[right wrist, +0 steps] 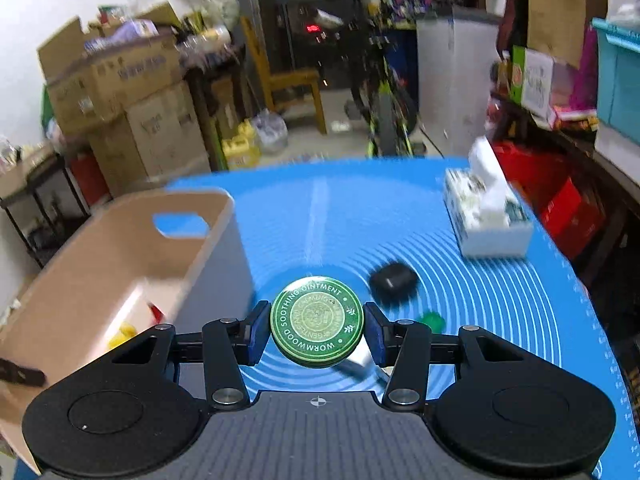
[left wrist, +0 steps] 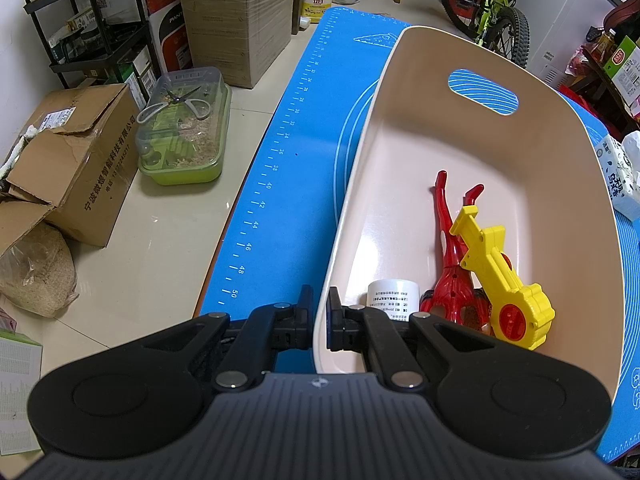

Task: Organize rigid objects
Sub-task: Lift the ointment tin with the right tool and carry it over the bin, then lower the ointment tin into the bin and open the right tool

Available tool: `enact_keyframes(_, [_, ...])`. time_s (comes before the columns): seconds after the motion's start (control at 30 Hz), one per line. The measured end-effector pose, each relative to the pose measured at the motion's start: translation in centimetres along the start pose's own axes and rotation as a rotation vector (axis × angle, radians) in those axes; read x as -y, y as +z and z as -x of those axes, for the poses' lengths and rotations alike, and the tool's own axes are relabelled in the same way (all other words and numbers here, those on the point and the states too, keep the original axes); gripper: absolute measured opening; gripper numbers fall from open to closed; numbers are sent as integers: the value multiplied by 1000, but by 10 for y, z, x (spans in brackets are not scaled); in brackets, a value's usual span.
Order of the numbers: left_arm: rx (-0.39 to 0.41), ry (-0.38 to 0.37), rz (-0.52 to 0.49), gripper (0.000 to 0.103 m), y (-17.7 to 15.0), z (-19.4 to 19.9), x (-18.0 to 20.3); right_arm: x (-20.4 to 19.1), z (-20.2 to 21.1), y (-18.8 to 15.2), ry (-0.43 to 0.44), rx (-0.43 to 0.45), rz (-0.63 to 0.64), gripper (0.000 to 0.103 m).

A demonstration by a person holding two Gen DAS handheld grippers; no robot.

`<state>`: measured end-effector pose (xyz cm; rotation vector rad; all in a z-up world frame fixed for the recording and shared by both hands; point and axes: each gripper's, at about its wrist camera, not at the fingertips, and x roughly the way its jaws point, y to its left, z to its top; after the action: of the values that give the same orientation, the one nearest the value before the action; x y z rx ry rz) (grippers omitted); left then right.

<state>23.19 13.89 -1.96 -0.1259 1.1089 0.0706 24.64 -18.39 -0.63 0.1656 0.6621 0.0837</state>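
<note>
My left gripper (left wrist: 319, 312) is shut on the near wall of a pale pink bin (left wrist: 496, 52) that stands on the blue mat (left wrist: 304, 128). Inside the bin lie a red toy figure (left wrist: 450, 256), a yellow toy (left wrist: 500, 276) and a small white jar (left wrist: 394, 294). My right gripper (right wrist: 316, 328) is shut on a round green ointment tin (right wrist: 317, 327), held above the mat (right wrist: 460, 292). The bin (right wrist: 100, 260) stands to its left. A black case (right wrist: 394, 280), a small green thing (right wrist: 432, 320) and a silvery object (right wrist: 360, 362) lie on the mat beyond the tin.
A white tissue pack (right wrist: 486, 216) sits at the mat's far right, also in the left wrist view as the pack (left wrist: 620, 176). Off the table's left edge are cardboard boxes (left wrist: 76, 164) and a green container (left wrist: 184, 136) on the floor. A bicycle (left wrist: 492, 4) stands behind.
</note>
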Motion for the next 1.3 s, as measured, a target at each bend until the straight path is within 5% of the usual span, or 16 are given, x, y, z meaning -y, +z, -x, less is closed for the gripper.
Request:
enact_keyframes(0.27, [0, 2, -1, 8, 0, 1, 0, -48, 22, 15, 103, 91, 42, 54])
enact_keyframes(0.6, [-2, -3, 0, 7, 1, 3, -2, -118, 16, 15, 192, 80, 172, 54])
enact_keyframes(1.3, [-1, 4, -11, 7, 2, 1, 0, -189, -44, -28, 202, -225, 413, 54])
